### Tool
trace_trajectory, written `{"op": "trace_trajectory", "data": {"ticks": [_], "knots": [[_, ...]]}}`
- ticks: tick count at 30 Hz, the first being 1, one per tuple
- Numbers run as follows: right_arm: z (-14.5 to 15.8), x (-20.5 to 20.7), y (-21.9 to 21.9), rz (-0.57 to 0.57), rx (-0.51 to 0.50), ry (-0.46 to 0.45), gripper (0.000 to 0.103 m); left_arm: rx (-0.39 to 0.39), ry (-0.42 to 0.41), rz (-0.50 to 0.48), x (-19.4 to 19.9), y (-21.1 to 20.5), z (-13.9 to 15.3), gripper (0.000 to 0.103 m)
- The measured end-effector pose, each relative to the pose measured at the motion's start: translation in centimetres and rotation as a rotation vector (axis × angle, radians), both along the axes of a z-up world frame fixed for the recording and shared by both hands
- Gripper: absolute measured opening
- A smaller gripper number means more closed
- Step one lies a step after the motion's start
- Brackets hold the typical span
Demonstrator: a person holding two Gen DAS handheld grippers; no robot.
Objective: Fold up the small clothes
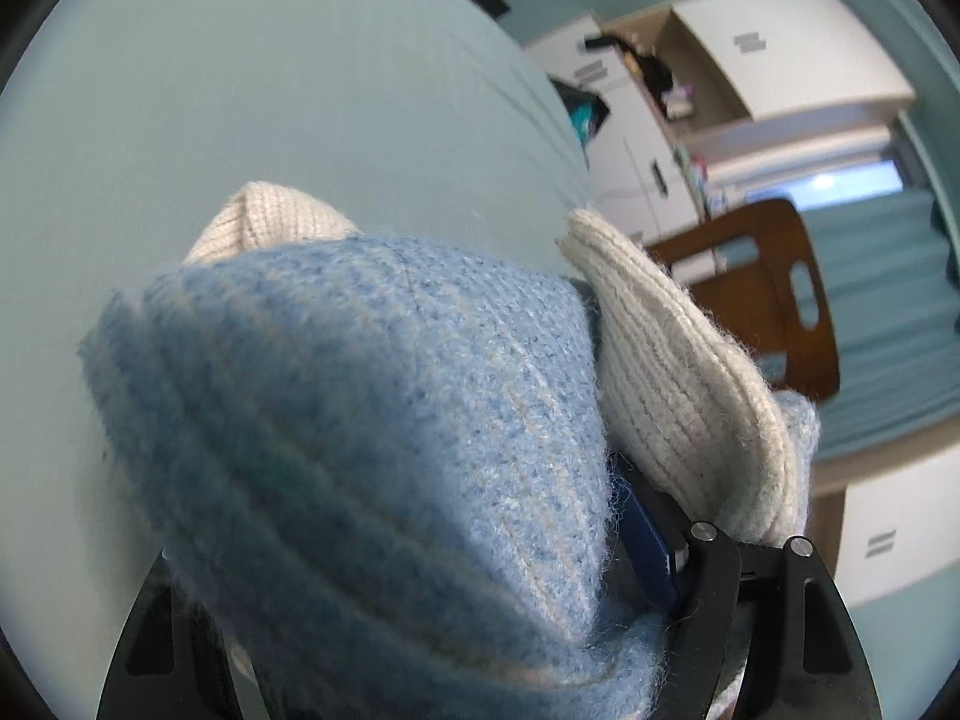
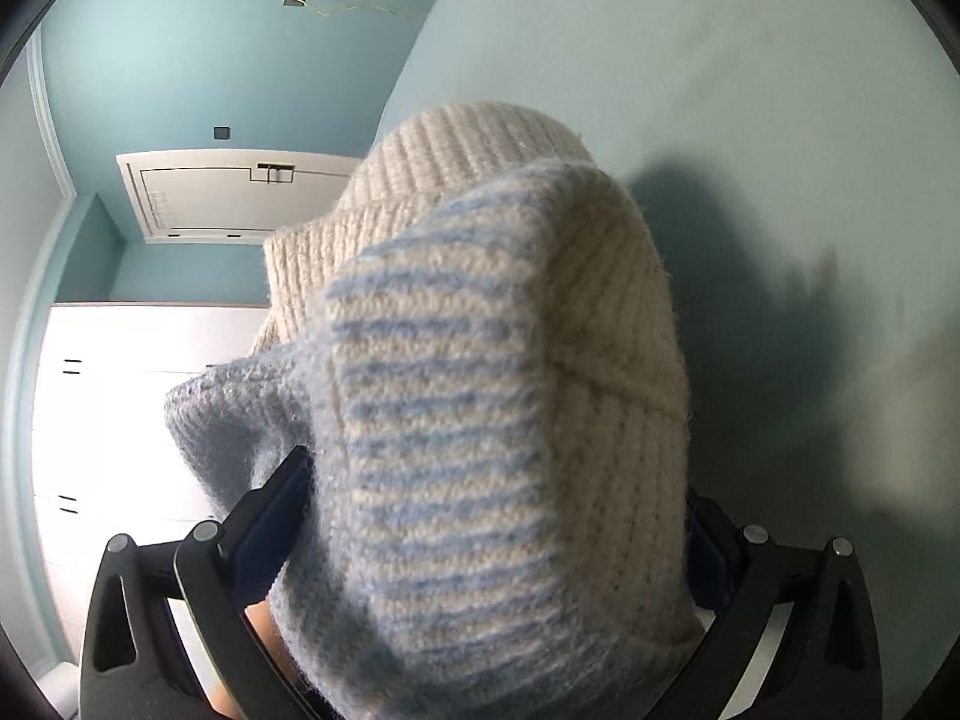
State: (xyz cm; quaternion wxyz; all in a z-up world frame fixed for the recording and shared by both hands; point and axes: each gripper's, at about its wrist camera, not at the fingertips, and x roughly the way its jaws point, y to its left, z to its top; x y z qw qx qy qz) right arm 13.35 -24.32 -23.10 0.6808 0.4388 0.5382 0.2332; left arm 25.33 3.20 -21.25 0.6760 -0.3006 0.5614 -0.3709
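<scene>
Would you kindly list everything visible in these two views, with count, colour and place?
knit garment: one, blue and cream, bunched between both hand-held grippers, filling both views
table: one, pale teal, under the garment
chair: one, brown wood, right of the table
cabinets: several, white, background
wall: teal, background
left hand-held gripper: one, black, garment between its fingers
right hand-held gripper: one, black, garment filling its jaws

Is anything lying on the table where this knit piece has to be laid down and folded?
Nothing visible. The knit garment bunches between both grippers' fingers, and the pale blue table surface beyond it looks bare in both wrist views. The garment itself hides the part of the table directly under it.
</scene>
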Motion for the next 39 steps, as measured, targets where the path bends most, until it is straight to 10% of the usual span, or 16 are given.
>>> {"op": "trace_trajectory", "data": {"ticks": [10,16,23,26,32,36,39], "knots": [[-3.2,4.6,-1.5,-0.055,-0.105,0.117,0.102,0.063,0.103,0.037,4.1,-1.7,-3.2,0.091],[1.4,2.6,-3.7,-0.128,-0.309,0.014,0.102,0.314,0.061,0.117,3.3,-0.4,1.5,0.094],[8.0,1.0,1.4,-0.175,-0.812,-0.289,0.102,0.754,-0.437,0.306,-1.2,-3.3,13.8,0.103],[7.8,1.2,4.6,-0.123,-0.935,-0.368,0.102,0.814,-0.569,0.345,-2.9,-6.4,16.1,0.103],[4.6,2.7,3.7,-0.062,-0.925,-0.314,0.103,0.979,-0.692,0.182,-4.3,-12.5,11.8,0.103],[5.9,-0.6,2.1,-0.054,-0.889,-0.362,0.102,0.897,-0.523,0.260,-3.1,-10.8,8.1,0.103],[5.5,-0.4,1.3,-0.049,-0.855,-0.375,0.102,0.890,-0.551,0.253,-2.5,-10.8,6.5,0.103]]}}
